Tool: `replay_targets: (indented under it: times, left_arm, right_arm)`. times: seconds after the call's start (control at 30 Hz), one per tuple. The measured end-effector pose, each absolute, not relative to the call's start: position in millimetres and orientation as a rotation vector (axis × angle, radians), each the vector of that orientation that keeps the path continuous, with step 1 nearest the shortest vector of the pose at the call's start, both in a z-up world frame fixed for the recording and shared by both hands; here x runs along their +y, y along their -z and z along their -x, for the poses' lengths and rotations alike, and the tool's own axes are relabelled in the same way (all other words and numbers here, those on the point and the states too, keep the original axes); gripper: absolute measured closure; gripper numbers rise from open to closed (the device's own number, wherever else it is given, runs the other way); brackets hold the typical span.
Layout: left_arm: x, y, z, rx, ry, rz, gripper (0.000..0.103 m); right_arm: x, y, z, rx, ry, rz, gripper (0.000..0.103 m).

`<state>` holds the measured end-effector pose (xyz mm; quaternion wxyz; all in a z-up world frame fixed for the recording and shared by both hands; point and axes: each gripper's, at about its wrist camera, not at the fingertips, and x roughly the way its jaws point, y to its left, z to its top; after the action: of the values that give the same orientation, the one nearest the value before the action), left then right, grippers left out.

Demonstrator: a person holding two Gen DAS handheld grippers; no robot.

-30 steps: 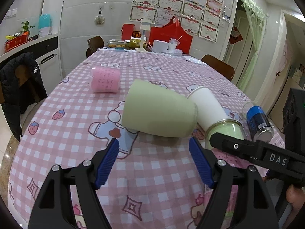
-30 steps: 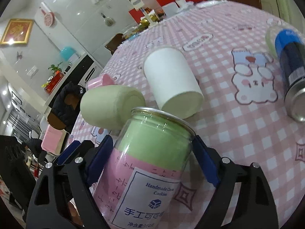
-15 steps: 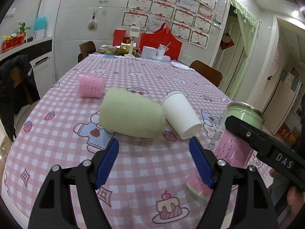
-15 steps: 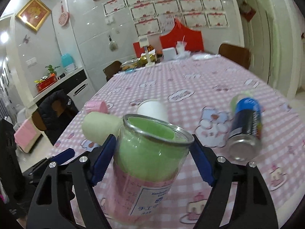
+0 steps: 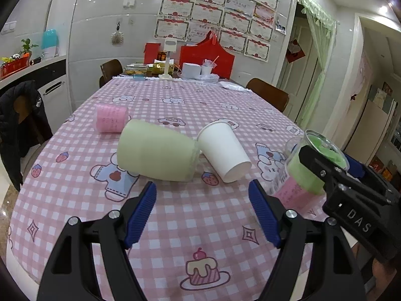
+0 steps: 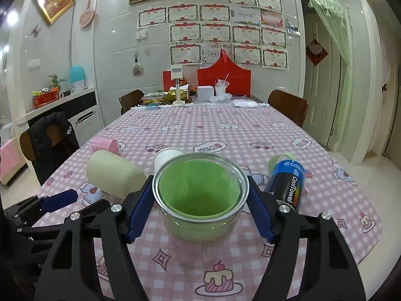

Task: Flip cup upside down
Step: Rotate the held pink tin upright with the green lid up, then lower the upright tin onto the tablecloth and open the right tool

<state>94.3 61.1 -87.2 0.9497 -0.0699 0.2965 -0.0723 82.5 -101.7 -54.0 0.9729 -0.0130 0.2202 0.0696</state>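
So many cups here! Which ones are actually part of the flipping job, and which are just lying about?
Part of the job:
- clear cup with green lining, held between the right gripper fingers
- left gripper, open and empty

Lying about:
- pale green cup, on its side
- white paper cup, on its side
- pink cup, on its side
- blue can

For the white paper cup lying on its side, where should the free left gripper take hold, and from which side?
Grip the white paper cup across its mid-wall, coming from above. It lies on its side, its near end pointing toward the open left gripper, and the pale green cup crowds its far end, so the near half is freer.
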Motion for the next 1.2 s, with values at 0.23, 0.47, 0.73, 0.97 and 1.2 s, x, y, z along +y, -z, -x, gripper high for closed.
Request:
replay_targets:
  times: [0.23,0.47,0.73,0.97,1.2]
  left_arm:
    - [68.1,87.7,-93.7,0.609,0.126,0.142,0.028]
    - [68.5,83.6,-87.1,0.602,0.127,0.133,0.028]
    - [63.9,73.4,-74.4,0.577,0.133,0.120,0.027]
    - [57.4,62.5,-62.5,0.549,0.131,0.106,0.027]
    - [48.9,44.2,-41.3,0.450,0.120,0.083,0.017]
  right_arm:
    - [-101.1,56.1,-74.6,0.429,-0.163,0.000,0.033]
    - [-102.8,49.4,-64.8,0.404,-0.176,-0.028,0.017]
    - [-110.0,40.5,-50.9,0.382,-0.173,-0.050,0.016]
    - [-122.4,30.9,-32.0,0.347,-0.149,-0.056,0.010]
    - [-135.3,19.3,-8.6,0.289,-0.107,-0.026,0.008]
